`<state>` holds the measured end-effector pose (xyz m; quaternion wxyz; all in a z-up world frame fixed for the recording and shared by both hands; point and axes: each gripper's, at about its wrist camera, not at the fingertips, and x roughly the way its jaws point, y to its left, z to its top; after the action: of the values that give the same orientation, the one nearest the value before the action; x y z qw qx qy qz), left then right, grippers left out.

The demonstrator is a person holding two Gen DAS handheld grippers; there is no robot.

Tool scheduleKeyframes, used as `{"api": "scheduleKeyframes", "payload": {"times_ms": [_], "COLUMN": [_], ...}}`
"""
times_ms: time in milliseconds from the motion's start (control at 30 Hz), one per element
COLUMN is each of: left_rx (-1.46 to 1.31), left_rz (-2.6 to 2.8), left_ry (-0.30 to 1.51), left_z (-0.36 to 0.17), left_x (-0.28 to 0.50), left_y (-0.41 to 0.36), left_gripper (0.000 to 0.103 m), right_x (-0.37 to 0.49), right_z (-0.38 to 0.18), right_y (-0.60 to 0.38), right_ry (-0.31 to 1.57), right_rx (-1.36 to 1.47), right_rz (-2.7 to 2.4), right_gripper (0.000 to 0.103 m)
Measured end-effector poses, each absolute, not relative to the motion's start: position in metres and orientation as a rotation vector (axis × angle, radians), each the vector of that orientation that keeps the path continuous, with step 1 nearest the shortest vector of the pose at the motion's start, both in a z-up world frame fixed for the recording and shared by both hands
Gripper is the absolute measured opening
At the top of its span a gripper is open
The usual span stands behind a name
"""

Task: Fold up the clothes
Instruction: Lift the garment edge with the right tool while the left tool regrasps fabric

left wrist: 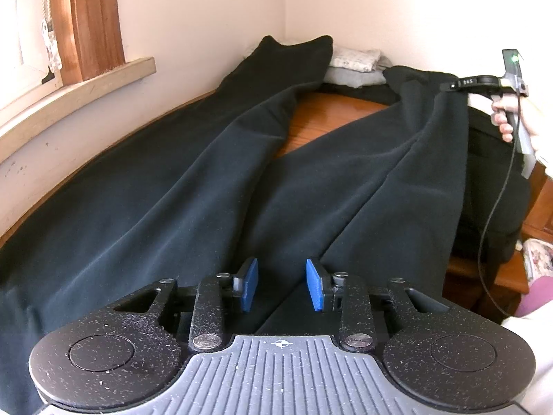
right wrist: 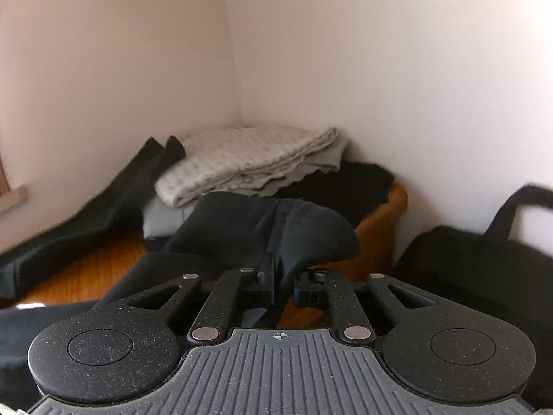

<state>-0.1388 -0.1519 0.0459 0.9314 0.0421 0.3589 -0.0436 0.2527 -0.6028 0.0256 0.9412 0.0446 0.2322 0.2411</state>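
Black fleece trousers [left wrist: 214,180] fill my left wrist view, spread flat on a wooden surface [left wrist: 321,117] with both legs running away toward the corner and a wedge of bare wood between them. My left claw [left wrist: 281,285] hovers low over the near end of the cloth, blue pads parted, gripping nothing. Far right, a hand [left wrist: 511,117] holds my right claw's handle above the right leg's far end. That claw's tips cannot be seen from here.

In my right wrist view, my right claw [right wrist: 281,285] is clenched on a fold of the trousers [right wrist: 311,235], which humps up just ahead of the pads. Behind it a pale folded stack [right wrist: 249,162] sits in the corner, and a black bag [right wrist: 477,269] stands to the right.

I judge a leg is being carried over for a lengthwise fold. To do it well, I would keep the right grip firm, hold the cloth taut and lay its edge level on the other leg, while the left claw steadies the near end.

Hard to make out: the waistband lies under or behind my left claw, the right pads are nearly buried in cloth, and the far hems merge into dark cloth near the stack.
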Motion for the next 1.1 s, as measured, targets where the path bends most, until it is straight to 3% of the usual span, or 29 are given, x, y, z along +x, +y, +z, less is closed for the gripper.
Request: {"api": "scheduleKeyframes", "payload": {"times_ms": [633,700,733,833,967,1100], "left_rx": [0.135,0.113,0.111,0.125,0.151,0.114], "left_rz": [-0.195,-0.192,-0.193,-0.188,-0.155,-0.147], "left_ry": [0.728,0.733,0.736,0.743,0.720,0.626], "left_z": [0.045,0.043,0.043,0.044,0.049,0.077], "left_x": [-0.113,-0.108,-0.106,-0.103,-0.108,-0.124], "left_y": [-0.180,-0.180,-0.181,-0.187,-0.192,-0.186], "left_gripper": [0.038,0.034,0.024,0.009,0.002,0.001], "right_x": [0.231,0.231,0.231,0.230,0.228,0.223], "right_z": [0.042,0.042,0.042,0.042,0.043,0.049], "right_y": [-0.598,-0.597,-0.597,-0.597,-0.599,-0.610], "right_ry": [0.373,0.372,0.372,0.367,0.355,0.312], "right_rx": [0.071,0.066,0.066,0.068,0.069,0.105], "right_rz": [0.558,0.563,0.564,0.570,0.574,0.553], "right_gripper": [0.009,0.009,0.009,0.008,0.006,0.005]}}
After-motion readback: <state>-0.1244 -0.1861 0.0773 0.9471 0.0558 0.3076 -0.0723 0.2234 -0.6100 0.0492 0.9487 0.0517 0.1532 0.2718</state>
